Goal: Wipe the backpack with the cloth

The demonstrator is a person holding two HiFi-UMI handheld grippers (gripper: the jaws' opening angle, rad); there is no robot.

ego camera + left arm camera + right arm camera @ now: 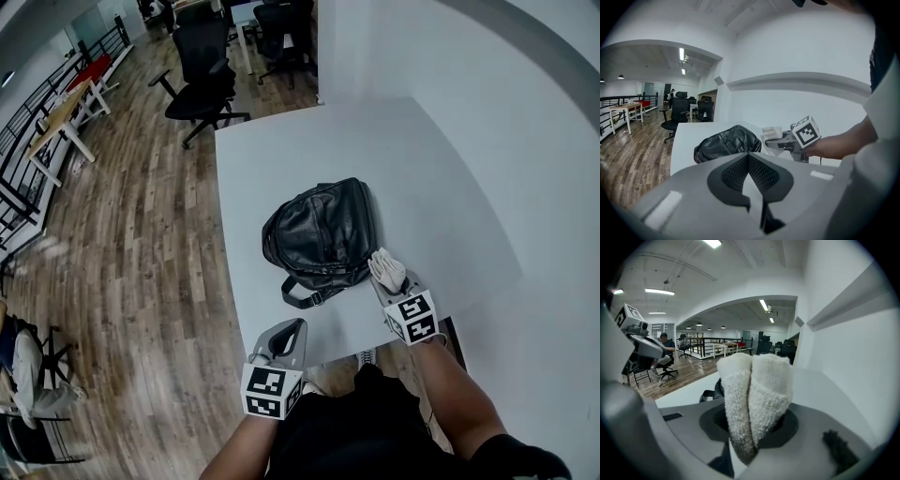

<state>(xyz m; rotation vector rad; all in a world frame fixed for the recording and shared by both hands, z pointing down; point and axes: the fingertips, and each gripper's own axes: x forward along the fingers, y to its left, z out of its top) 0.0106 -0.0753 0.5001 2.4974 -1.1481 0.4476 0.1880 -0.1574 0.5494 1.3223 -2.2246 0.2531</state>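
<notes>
The black backpack (pixel 323 234) lies flat near the middle of the white worktop (pixel 319 141), its strap loop trailing towards the near edge; from above it looks about as broad as long, so I cannot call a clear long axis. The right tongs (pixel 386 277) are clamped on the folded white cloth (pixel 382 264) and sit just beside the bag's near right flank, so the bag lies ahead and to their left. The left tongs (pixel 297 328) are closed with nothing between them, held back at the near edge and clearly farther off. The wiping stroke looks to belong to the right side, sweeping leftwards over the leather
</notes>
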